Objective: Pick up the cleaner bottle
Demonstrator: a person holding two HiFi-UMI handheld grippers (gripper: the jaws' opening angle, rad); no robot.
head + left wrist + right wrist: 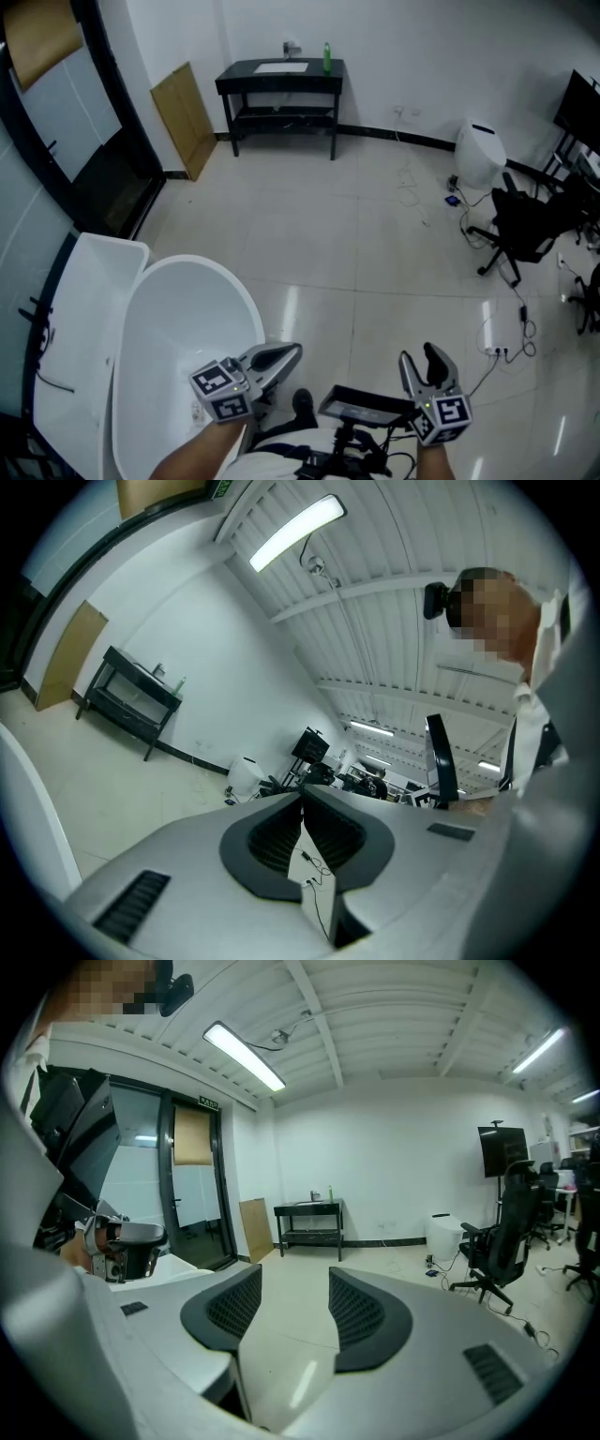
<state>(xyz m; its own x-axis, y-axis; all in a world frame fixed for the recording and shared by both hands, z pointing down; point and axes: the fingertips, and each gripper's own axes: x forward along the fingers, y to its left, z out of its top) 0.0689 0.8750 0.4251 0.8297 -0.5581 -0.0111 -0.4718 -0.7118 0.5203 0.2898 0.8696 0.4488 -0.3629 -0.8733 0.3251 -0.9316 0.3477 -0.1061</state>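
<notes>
closest in, the left gripper (292, 351) has its fingers pressed together on nothing, and the right gripper (419, 361) has its fingers spread with only bare floor between them. the cleaner bottle (326, 56) is well apart from both, far ahead of the fingers across open floor, standing on the right end of a black counter (281, 80) against the far wall. it is a slim green bottle, upright, its long axis vertical; too small here to make out its cap or label. neither set of fingers looks clearly nearer, but in the right gripper view the bottle (330, 1193) sits almost in line with the gap between the spread fingers, while the left fingers point off to the bottle's right. i'd judge the right gripper the better placed.
</notes>
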